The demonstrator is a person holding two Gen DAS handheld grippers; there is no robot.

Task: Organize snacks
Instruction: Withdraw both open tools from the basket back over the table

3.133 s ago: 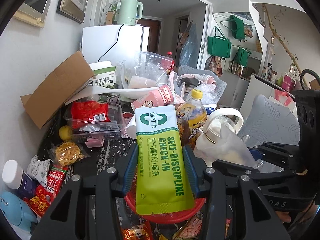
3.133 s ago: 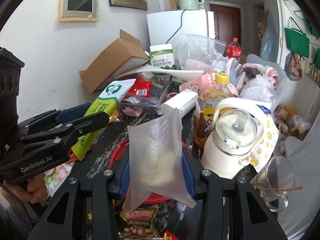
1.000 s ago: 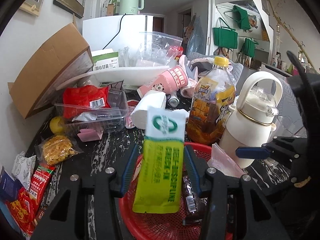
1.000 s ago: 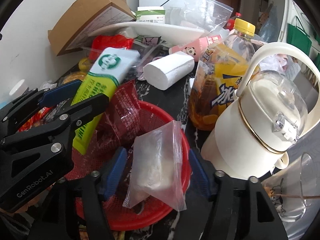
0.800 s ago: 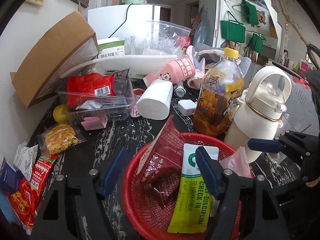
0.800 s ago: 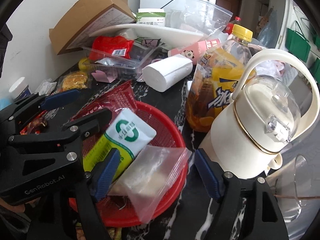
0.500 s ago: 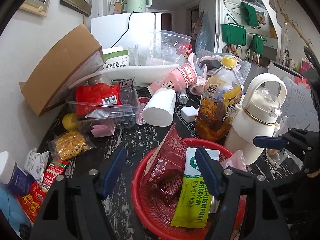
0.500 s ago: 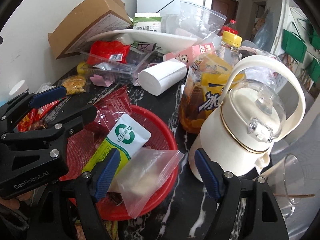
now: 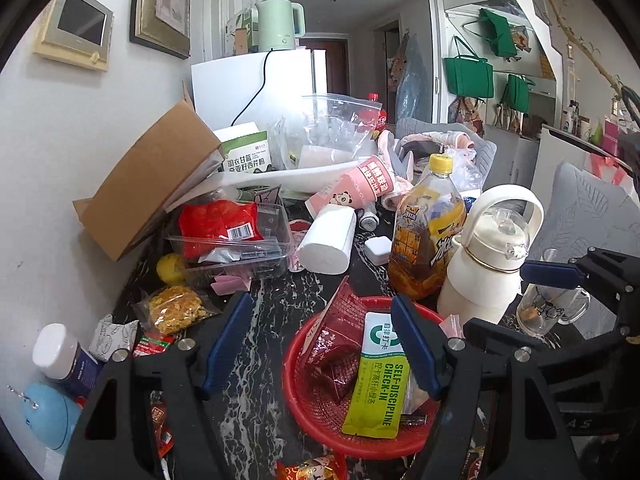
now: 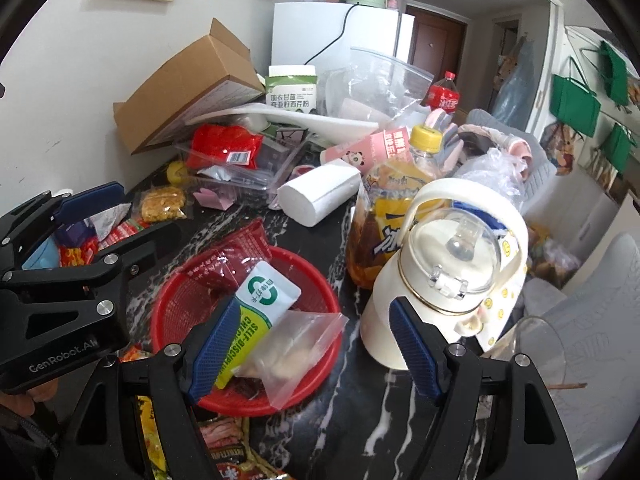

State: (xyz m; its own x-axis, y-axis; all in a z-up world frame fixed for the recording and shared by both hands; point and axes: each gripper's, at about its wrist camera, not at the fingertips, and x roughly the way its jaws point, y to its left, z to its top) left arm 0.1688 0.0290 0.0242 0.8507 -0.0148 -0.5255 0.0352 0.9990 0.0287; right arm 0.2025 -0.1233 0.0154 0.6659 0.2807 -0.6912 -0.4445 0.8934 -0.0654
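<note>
At the far left of the black table (image 9: 256, 364) stands one jar with a white cap (image 9: 56, 354). Its lower part is cut off by the left gripper's black frame. Next to it lies one small bag of yellow crunchy bits (image 9: 176, 308). Behind that is one clear box (image 9: 240, 244) with one red packet (image 9: 218, 224) inside, and one brown cardboard box (image 9: 148, 184) leaning on the wall.

The left gripper (image 9: 320, 344) hangs with its two blue pads wide apart and nothing between them. One pad (image 9: 416, 344) covers the right part of the basket.

In the middle sits one red basket (image 10: 176, 304). Three snacks lie in it: one dark red packet (image 9: 336, 340), one green and white pouch (image 9: 380, 376), and one clear zip bag (image 10: 292, 352). The clear bag's corner sticks out over the rim. What is inside it is hard to make out.

The right gripper (image 10: 316, 344) also stands open and empty, above the basket's right side.

Behind the basket lies one white paper roll (image 9: 328, 240). To the right stand one tea bottle with a yellow cap (image 9: 428, 236) and one cream jug (image 10: 436, 280) with a big handle. The jug hides part of the bottle. At the far right is one glass cup (image 9: 548, 312), partly hidden.

More snack packets (image 10: 228, 448) lie at the bottom edge, cut off, so I cannot count them.
</note>
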